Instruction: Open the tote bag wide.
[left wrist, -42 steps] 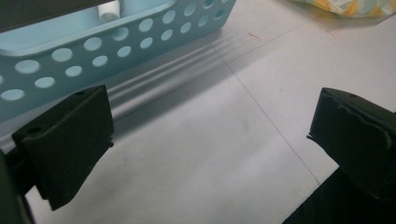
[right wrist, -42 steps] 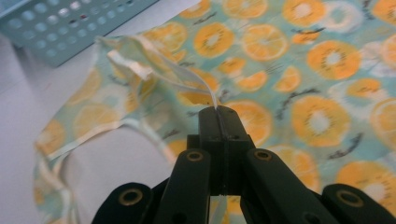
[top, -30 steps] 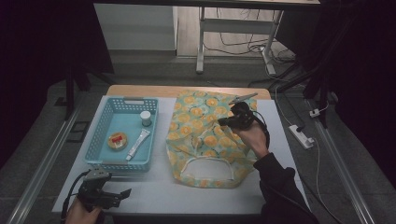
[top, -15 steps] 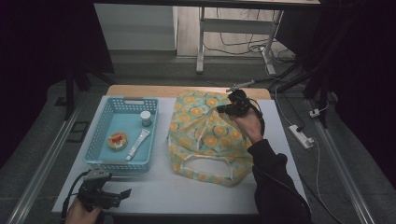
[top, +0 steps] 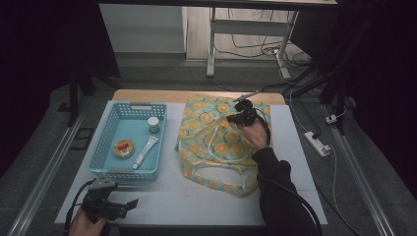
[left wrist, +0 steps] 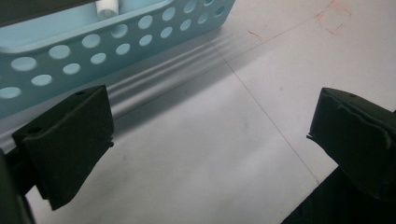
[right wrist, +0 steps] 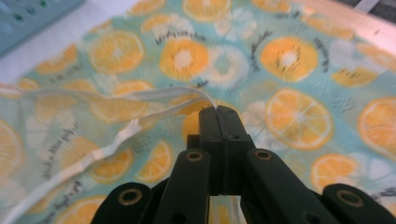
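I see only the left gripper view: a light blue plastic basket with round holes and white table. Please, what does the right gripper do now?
Observer: The right gripper is shut on the white strap handle of the orange-slice patterned fabric bag.
Operator: Is anything inside the basket?
Observer: Yes: a white tube, a small white-capped jar and a round orange-lidded tin lie in the blue basket.
Operator: Where is the bag?
Observer: It lies on the table to the right of the basket.
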Tool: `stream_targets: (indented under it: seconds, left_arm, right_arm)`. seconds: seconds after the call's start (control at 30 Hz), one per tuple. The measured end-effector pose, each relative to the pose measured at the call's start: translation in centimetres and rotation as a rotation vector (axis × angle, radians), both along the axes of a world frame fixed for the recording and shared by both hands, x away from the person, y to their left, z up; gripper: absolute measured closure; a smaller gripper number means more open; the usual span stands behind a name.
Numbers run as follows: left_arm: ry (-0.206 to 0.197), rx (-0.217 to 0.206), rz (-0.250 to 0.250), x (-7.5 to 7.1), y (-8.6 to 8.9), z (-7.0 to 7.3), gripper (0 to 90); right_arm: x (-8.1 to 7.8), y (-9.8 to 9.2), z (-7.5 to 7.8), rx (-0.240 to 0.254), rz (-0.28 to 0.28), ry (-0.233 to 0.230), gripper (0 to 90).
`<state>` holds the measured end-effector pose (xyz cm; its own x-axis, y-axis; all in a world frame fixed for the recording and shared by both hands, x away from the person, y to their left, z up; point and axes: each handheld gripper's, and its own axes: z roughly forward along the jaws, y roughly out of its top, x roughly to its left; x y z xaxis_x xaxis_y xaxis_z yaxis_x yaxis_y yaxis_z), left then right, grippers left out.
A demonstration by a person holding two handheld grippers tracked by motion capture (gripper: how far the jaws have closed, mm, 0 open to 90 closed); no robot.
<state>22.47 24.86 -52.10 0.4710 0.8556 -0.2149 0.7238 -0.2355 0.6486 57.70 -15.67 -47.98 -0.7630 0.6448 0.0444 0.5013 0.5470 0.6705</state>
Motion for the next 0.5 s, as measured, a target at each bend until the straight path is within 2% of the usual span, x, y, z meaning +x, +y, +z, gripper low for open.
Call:
stream_targets:
  seconds: [0.1, 0.13, 0.17, 0.27, 0.4, 0.43, 0.47, 0.5]
  left_arm:
    - [0.001, 0.0, 0.0, 0.0, 0.0, 0.0, 0.0]
    - [0.001, 0.0, 0.0, 0.0, 0.0, 0.0, 0.0]
    - [0.001, 0.0, 0.0, 0.0, 0.0, 0.0, 0.0]
    - [0.002, 0.001, 0.001, 0.0, 0.0, 0.0, 0.0]
    - [0.002, 0.001, 0.002, 0.0, 0.0, 0.0, 0.0]
    - [0.002, 0.0, 0.002, 0.0, 0.0, 0.0, 0.0]
    - [0.003, 0.001, 0.003, 0.0, 0.0, 0.0, 0.0]
    - [0.003, 0.001, 0.003, 0.0, 0.0, 0.0, 0.0]
  right_arm:
    - [0.0, 0.2, -1.5, -0.027, 0.006, 0.008, 90.0]
    - [0.0, 0.2, -1.5, -0.027, 0.006, 0.008, 90.0]
    - [-0.1, 0.3, -2.3, -0.04, 0.006, 0.011, 89.7]
    - [-0.2, 0.3, -2.9, -0.046, 0.003, 0.015, 85.1]
    - [-0.2, 0.1, -2.4, -0.028, -0.01, 0.004, 72.9]
    - [-0.4, -0.1, -1.6, -0.002, -0.02, -0.009, 64.3]
    - [-0.4, -0.1, -1.6, -0.002, -0.02, -0.009, 64.3]
    - [-0.6, -0.3, -0.7, 0.02, -0.019, -0.015, 57.3]
